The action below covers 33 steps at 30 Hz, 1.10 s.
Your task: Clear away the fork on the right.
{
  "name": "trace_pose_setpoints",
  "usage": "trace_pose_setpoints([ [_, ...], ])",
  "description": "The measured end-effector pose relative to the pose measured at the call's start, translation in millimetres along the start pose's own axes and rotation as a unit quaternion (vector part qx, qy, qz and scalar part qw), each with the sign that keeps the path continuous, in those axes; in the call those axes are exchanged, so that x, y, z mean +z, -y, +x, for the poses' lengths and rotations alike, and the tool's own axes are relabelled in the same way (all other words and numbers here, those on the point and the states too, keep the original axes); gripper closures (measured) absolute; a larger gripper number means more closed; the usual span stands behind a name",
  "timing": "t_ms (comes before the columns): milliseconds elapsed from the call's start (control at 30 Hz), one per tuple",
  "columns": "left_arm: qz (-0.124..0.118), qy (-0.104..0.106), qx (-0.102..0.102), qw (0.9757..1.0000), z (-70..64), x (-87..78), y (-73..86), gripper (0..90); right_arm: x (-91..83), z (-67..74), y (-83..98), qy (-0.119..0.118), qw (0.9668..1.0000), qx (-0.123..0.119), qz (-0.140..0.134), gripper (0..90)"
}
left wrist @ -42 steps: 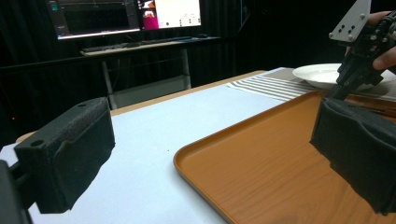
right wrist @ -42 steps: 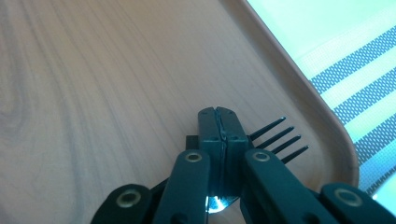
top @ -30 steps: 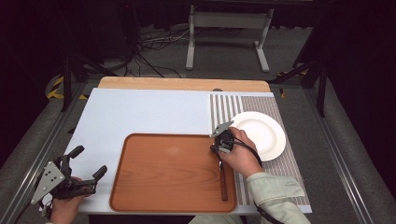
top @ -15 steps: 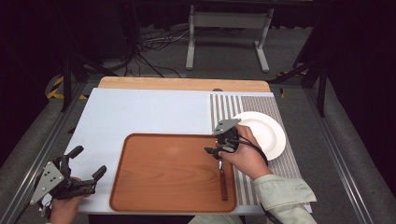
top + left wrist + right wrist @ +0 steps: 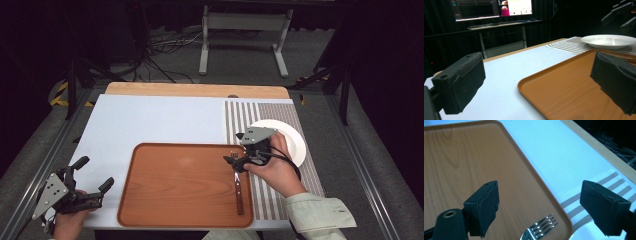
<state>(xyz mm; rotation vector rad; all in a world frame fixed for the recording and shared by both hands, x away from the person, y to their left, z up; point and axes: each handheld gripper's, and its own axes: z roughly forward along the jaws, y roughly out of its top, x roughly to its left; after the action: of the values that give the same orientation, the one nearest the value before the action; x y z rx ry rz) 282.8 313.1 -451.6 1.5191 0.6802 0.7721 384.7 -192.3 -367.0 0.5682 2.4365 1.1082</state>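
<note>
A fork (image 5: 238,184) with a brown handle lies on the right side of the brown tray (image 5: 180,192), tines pointing away from me. My right gripper (image 5: 234,148) hovers just above the tines, open, with nothing between its jaws. In the right gripper view the tines (image 5: 541,226) lie below and between the spread jaws of the right gripper (image 5: 544,206), on the tray (image 5: 461,170). My left gripper (image 5: 94,172) stands open at the table's near left corner, left of the tray. In its own view the left gripper (image 5: 539,82) looks across the tray (image 5: 574,85).
A white plate (image 5: 290,136) sits on a striped placemat (image 5: 245,117) right of the tray, close behind my right hand. The plate (image 5: 609,41) is also in the left gripper view. A pale blue mat (image 5: 150,122) covers the table beyond the tray.
My right gripper has risen slightly over the fork's tines and its jaws have spread wider. The fork and the left gripper have stayed where they were.
</note>
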Motion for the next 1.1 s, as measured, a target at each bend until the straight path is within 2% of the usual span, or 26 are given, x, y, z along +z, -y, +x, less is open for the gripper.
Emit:
trace_pose_setpoints([
  [133,0.000,0.001,0.000,1.0000,-0.2,0.2,0.0,0.4,-8.8,-0.7,3.2,0.007,0.9999,0.005,-0.010,16.9],
  [433,0.001,0.001,-0.002,1.0000,-0.9,0.1,0.2,0.4,-40.7,-3.1,21.7,0.029,0.9978,0.021,-0.055,16.9],
  [633,0.001,0.001,-0.007,1.0000,-1.3,1.1,1.0,0.4,-62.6,-3.2,40.1,0.045,0.9940,0.027,-0.096,16.5],
  [733,0.001,0.000,-0.008,1.0000,-1.6,1.4,1.3,0.4,-69.5,-0.9,53.0,0.047,0.9902,0.047,-0.123,15.9],
  [800,0.002,0.000,-0.006,1.0000,-1.1,1.6,1.7,0.4,-73.2,1.0,62.3,0.050,0.9879,0.052,-0.138,16.0],
  [867,0.004,-0.001,-0.009,1.0000,-1.2,1.7,2.1,0.4,-77.6,3.0,76.0,0.050,0.9838,0.062,-0.161,15.9],
  [933,0.004,0.000,-0.009,0.9999,-1.4,1.8,2.1,0.4,-81.7,3.6,87.6,0.054,0.9812,0.069,-0.172,15.9],
  [1067,0.005,-0.001,-0.006,1.0000,-0.9,2.3,2.4,0.4,-91.5,3.6,120.5,0.068,0.9672,0.089,-0.228,15.4],
  [1100,0.006,-0.001,-0.009,0.9999,-0.9,2.4,2.6,0.4,-92.0,4.0,125.8,0.071,0.9660,0.093,-0.231,15.0],
])
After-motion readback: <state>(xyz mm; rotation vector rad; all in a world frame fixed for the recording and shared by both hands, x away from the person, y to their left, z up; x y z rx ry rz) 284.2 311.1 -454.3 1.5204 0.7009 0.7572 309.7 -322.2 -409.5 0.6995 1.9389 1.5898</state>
